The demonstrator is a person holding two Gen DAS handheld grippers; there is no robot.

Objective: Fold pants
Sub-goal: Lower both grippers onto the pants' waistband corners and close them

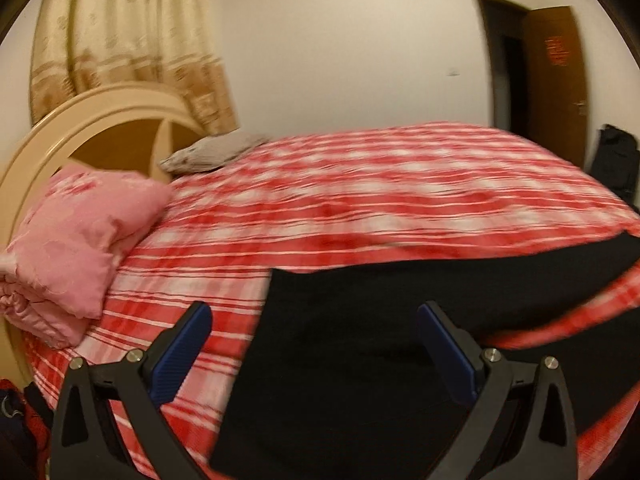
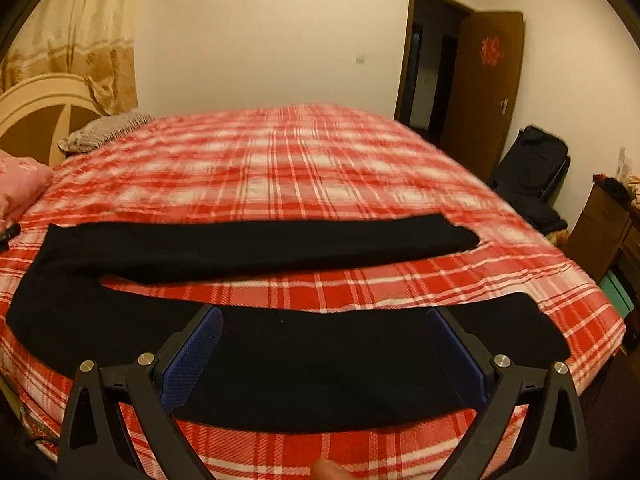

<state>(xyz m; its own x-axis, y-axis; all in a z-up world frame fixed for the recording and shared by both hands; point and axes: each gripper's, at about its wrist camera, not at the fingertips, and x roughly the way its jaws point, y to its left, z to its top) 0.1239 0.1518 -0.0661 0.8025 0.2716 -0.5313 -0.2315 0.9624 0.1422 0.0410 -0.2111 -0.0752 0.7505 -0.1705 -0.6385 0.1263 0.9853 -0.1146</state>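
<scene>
Both left tongs [image 1: 314, 316] and right tongs [image 2: 323, 320] gape wide, empty, above black pants [image 2: 256, 240]

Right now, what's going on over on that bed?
A person holds two handheld grippers over black pants spread flat on the red-and-white plaid bedspread, legs apart and unfolded. The right gripper hangs open above the nearer leg; the left gripper hangs open near the waist end. Neither has gripped any fabric, so folding hasn't begun. A folded pink quilt lies by the cream headboard.
</scene>
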